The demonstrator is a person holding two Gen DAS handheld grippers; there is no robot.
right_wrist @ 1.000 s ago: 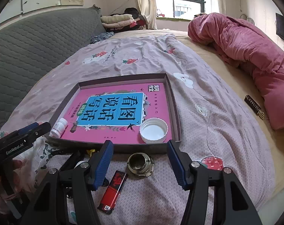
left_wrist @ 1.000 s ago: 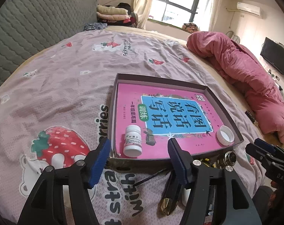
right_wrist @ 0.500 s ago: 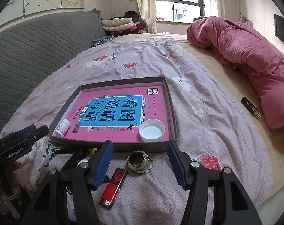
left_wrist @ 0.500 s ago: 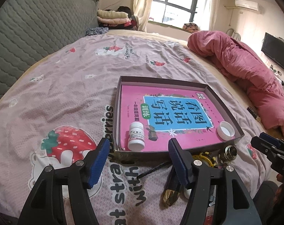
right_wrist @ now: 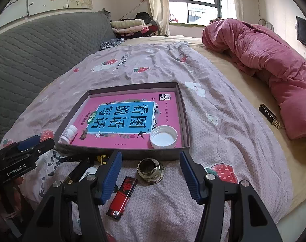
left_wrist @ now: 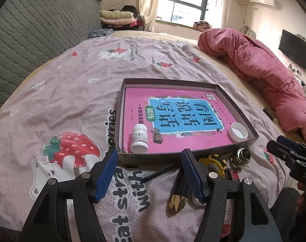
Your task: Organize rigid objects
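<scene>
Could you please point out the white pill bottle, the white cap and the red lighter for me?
white pill bottle (left_wrist: 139, 139), left wrist view, on its label.
white cap (right_wrist: 163, 137), right wrist view, on its inner face.
red lighter (right_wrist: 122, 198), right wrist view, mid-body.

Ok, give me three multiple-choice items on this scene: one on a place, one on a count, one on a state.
1. Where does the white pill bottle lie?
A. in the tray, at a near corner
B. on the bedspread beside the lighter
C. on the pink quilt

2. How many loose things rest on the book in the tray?
A. none
B. two
C. five

3. How does the right gripper stand?
A. shut on the lighter
B. shut on the metal nut
C. open, holding nothing

Key: 1 A, the bottle lies inside the tray wall; 2 B, only the bottle and the white cap rest there; 3 C, its pads stand apart above the metal nut and red lighter.
</scene>
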